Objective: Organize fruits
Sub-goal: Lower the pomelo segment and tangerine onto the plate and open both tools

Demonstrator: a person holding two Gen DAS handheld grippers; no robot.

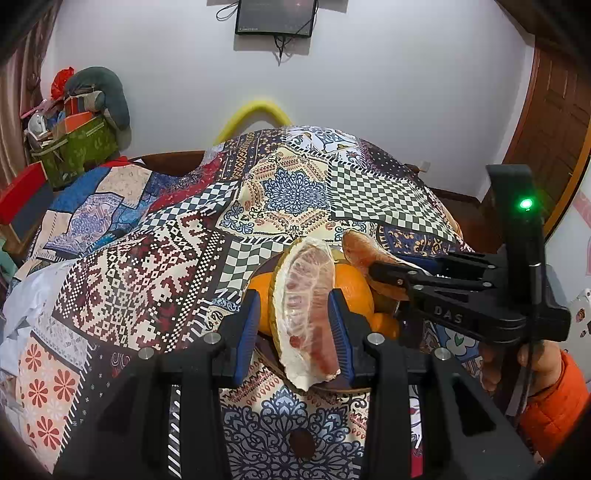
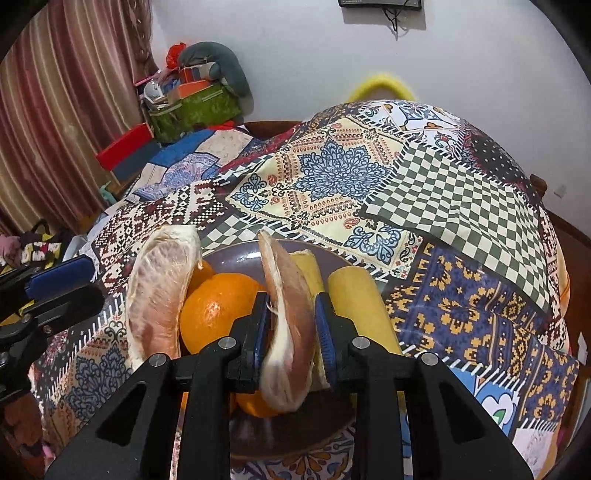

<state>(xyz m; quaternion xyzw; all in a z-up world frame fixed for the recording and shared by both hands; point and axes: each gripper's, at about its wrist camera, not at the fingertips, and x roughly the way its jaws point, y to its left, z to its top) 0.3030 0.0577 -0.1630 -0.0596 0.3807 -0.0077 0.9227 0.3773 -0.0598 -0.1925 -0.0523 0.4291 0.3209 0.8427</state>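
While both grippers hang over the patchwork-print tablecloth [image 2: 343, 177] on the table, a brown plate [image 2: 236, 256] sits near the table's near edge carrying the fruit. Largest on the plate: a peeled banana [image 2: 356, 299] at its right side, with a second banana piece [image 2: 310, 269] just left of it. Oranges [image 2: 214, 306] sit left of centre on the plate, one big in front, others partly hidden.

Left gripper [image 1: 293, 321]: blue pads closed partway, pinching a peeled pomelo wedge [image 1: 308, 306] upright, pink flesh facing camera, held over the oranges [image 1: 354, 291] at the plate's left side.

Right gripper [image 2: 290, 328]: pads narrowed onto a second pomelo wedge [image 2: 286, 314], edge-on, held over plate centre between oranges and bananas. In the left wrist view this wedge [image 1: 364, 251] sticks out of the right gripper [image 1: 384, 273], whose body reads "DAS" in raised letters, green LED [image 1: 526, 204] lit above. Monitor [image 1: 275, 16] on wall; its text is too small to read.
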